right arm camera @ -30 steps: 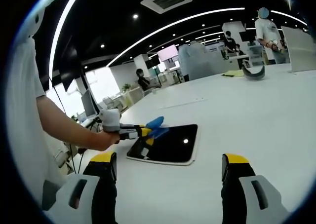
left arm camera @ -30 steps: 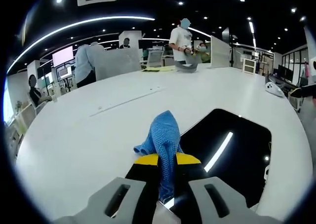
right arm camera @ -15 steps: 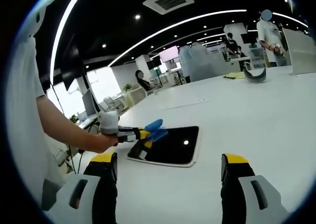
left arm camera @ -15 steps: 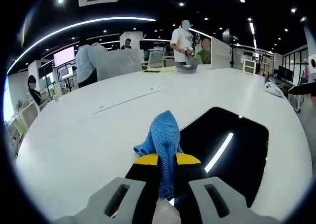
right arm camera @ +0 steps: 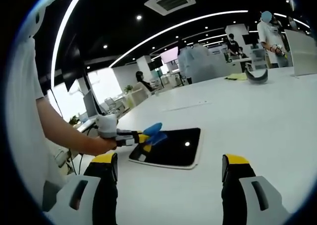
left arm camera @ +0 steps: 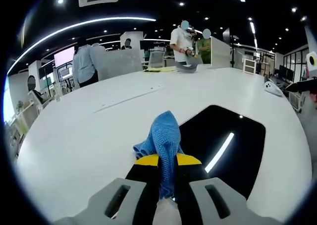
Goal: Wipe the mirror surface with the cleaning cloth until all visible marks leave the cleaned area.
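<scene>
Change since a second ago: in your left gripper view the mirror [left arm camera: 223, 145] sits a little higher and further left in frame than it did, with more of its near right edge showing; the view itself has shifted, so you cannot tell that the mirror moved. In your right gripper view the left gripper [right arm camera: 143, 136] has drifted slightly left.
Left gripper: your left gripper [left arm camera: 167, 159] has its yellow-tipped jaws pressed together on the blue cleaning cloth [left arm camera: 162, 138], at lower centre of its own view.
Cloth: it bunches up past the jaw tips, over the mirror's near left edge; whether it touches the glass, you cannot tell.
Mirror: dark, flat on the white table [left arm camera: 89, 136], centre right of the left gripper view, reflecting a ceiling light strip; in the right gripper view it lies at centre [right arm camera: 173, 145].
Right gripper: your right gripper [right arm camera: 171, 168] has its jaws wide apart, holding nothing, at the bottom of its view, near side of the mirror.
Your arm: a bare forearm [right arm camera: 69, 131] reaches in from the left of the right gripper view.
Surroundings: a grey curved object [right arm camera: 255, 74] lies far across the table, upper right; people [left arm camera: 181, 41] stand beyond the table's far edge.
In the way: nothing lies between the cloth and the mirror.
</scene>
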A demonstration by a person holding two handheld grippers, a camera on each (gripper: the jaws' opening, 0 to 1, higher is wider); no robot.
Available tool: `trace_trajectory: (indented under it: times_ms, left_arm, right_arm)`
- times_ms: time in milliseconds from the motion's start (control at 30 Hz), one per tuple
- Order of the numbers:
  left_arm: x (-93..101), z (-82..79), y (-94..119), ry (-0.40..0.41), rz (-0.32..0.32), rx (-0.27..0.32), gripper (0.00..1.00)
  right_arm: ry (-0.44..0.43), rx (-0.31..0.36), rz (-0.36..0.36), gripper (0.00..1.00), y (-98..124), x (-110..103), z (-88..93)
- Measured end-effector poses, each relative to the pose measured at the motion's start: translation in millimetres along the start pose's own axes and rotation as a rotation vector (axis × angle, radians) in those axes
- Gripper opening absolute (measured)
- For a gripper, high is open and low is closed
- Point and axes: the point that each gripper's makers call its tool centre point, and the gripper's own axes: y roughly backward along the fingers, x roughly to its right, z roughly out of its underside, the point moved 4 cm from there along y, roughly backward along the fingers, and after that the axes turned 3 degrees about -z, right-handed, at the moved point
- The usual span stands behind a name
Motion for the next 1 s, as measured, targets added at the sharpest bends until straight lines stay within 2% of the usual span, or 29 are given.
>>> trace_trajectory:
  times_ms: [1000]
  left_arm:
    - [12.1, 13.3, 26.8, 0.002, -0.001, -0.010, 0.08]
  right_arm:
    - [0.015, 0.019, -0.015, 0.86, 0.2, -7.1, -5.8]
